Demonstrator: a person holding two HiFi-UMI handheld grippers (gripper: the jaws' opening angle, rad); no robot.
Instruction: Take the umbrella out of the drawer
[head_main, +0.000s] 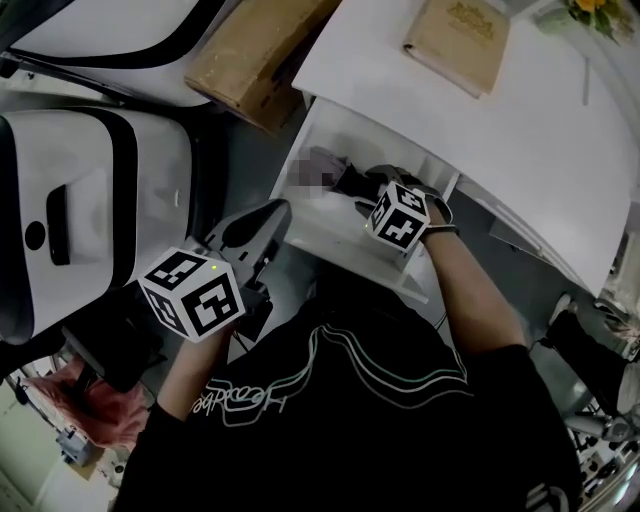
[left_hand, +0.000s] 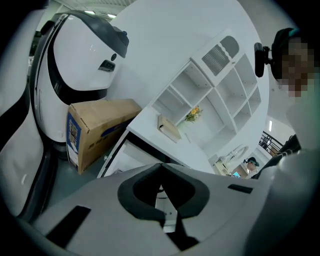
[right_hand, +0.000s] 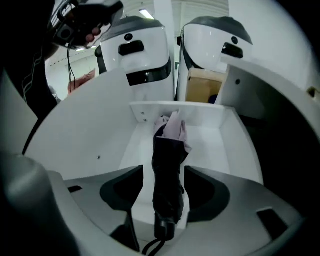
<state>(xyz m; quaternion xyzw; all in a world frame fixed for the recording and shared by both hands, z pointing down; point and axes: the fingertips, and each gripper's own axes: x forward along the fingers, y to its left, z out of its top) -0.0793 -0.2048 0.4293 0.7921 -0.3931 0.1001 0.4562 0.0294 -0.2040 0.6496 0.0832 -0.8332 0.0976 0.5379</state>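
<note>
The white drawer (head_main: 378, 268) stands pulled out from under the desk. A folded black umbrella (right_hand: 167, 170) with a pale lilac end lies lengthwise on the drawer floor (right_hand: 215, 145), its strap loop toward me. My right gripper (right_hand: 164, 169) points steeply down into the drawer and is open, with the umbrella's body between its dark pads and a gap showing on the left side. In the head view the right gripper (head_main: 370, 190) covers most of the umbrella (head_main: 352, 182). My left gripper (head_main: 277, 211) hovers off the drawer's left front corner, shut and empty (left_hand: 160, 165).
A cardboard box (head_main: 250, 50) sits on the floor left of the desk, beside large white rounded machines (head_main: 90, 200). On the white desk top (head_main: 520, 130) lie a tan book (head_main: 460, 35) and some flowers (head_main: 590, 10). White shelving (left_hand: 220, 85) rises behind the desk.
</note>
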